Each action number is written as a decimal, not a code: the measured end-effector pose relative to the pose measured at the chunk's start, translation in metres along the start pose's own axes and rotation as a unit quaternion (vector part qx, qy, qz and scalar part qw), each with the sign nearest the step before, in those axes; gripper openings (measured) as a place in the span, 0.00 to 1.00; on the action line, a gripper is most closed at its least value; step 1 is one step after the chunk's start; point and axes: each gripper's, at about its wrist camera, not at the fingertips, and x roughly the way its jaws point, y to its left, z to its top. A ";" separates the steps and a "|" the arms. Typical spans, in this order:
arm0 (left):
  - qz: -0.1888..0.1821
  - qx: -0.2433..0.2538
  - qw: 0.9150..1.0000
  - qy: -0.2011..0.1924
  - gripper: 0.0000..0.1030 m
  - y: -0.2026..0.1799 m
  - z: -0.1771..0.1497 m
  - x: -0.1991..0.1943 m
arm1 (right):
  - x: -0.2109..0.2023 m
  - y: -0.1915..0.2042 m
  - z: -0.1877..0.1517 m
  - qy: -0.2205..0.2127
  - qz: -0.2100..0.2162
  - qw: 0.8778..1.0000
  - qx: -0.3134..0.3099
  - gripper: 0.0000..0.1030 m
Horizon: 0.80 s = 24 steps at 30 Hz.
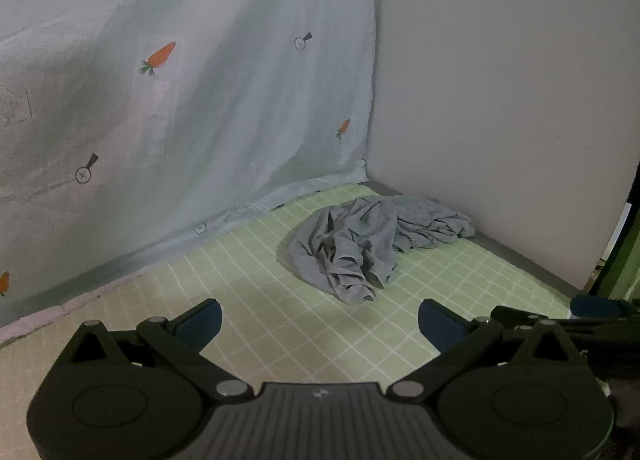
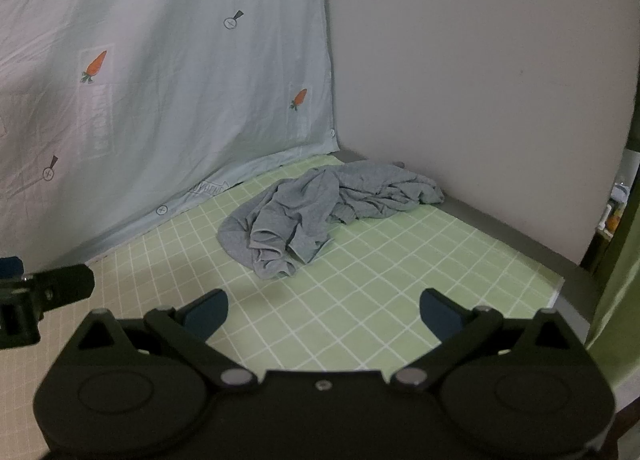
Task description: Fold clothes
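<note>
Garment: grey garment [image 1: 360,244] crumpled near bed's [image 1: 280,324] far corner, unfolded.
Claws: my left claw [image 1: 320,326] and right claw [image 2: 324,314] gape wide, empty.
Remaining: everything, I judge.

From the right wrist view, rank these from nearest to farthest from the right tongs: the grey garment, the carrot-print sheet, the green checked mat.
Measured from the right tongs:
1. Green checked mat: directly beneath and between the open fingers.
2. Grey garment: crumpled ahead, slightly left, toward the corner.
3. Carrot-print sheet: hanging upright behind the garment, on the left.
</note>
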 end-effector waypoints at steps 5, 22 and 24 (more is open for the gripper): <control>0.001 -0.009 1.000 0.012 1.00 0.001 0.002 0.012 | 0.021 -0.006 0.010 0.002 0.004 1.000 0.005 1.00; 0.044 -0.075 0.990 0.108 0.99 0.036 0.050 0.166 | 0.203 -0.025 0.074 0.033 0.016 0.999 0.015 0.92; 0.047 -0.078 0.988 0.128 0.99 0.043 0.054 0.197 | 0.238 -0.027 0.081 0.047 0.008 0.999 0.020 0.84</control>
